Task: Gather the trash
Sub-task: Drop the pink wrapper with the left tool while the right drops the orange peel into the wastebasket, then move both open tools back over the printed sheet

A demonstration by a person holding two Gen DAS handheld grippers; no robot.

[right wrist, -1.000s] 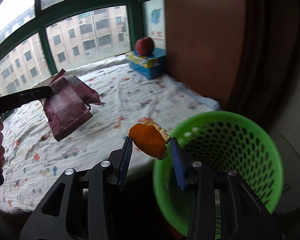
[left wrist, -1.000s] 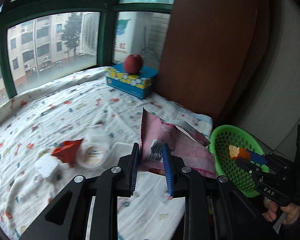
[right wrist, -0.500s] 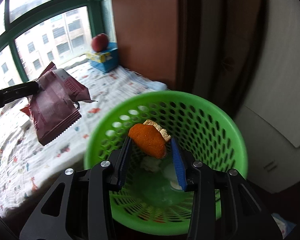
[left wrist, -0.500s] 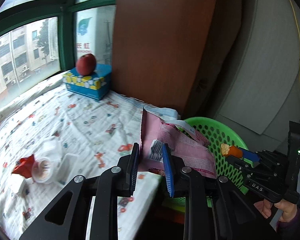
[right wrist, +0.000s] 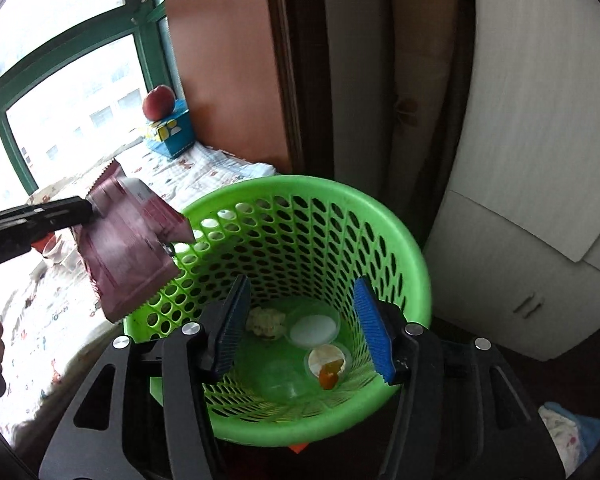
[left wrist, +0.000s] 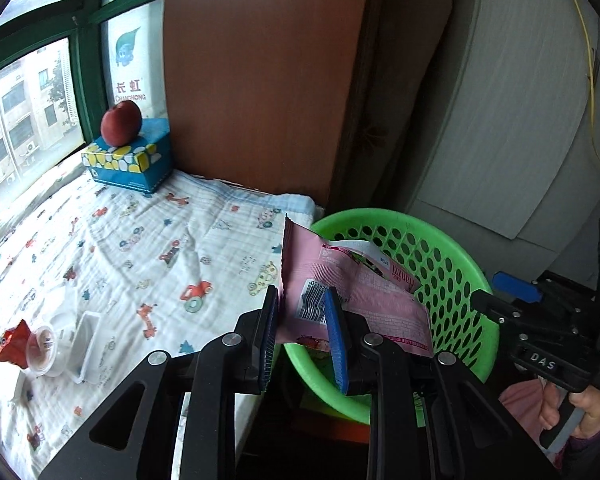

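My left gripper point(left wrist: 301, 330) is shut on a pink snack wrapper point(left wrist: 363, 300) and holds it over the near rim of the green basket point(left wrist: 455, 248). The wrapper also shows in the right wrist view point(right wrist: 128, 252), at the basket's left rim point(right wrist: 399, 236). My right gripper point(right wrist: 303, 328) is open and empty above the basket. The orange peel point(right wrist: 328, 378) lies on the basket floor beside a crumpled scrap point(right wrist: 266, 322) and clear plastic cups point(right wrist: 313, 328). On the bed, a red wrapper point(left wrist: 14, 346), a small cup point(left wrist: 44, 350) and a clear tray point(left wrist: 86, 340) lie at the left.
A blue tissue box point(left wrist: 130, 160) with a red apple point(left wrist: 120, 122) on it stands by the window. A brown wooden panel point(left wrist: 260, 72) and a white cabinet point(left wrist: 519, 120) rise behind the basket. The patterned bedsheet point(left wrist: 140, 248) ends at the basket.
My right gripper opened over the basket and the orange peel dropped to its floor. My left gripper carried the pink wrapper right, from above the bed to the basket's rim.
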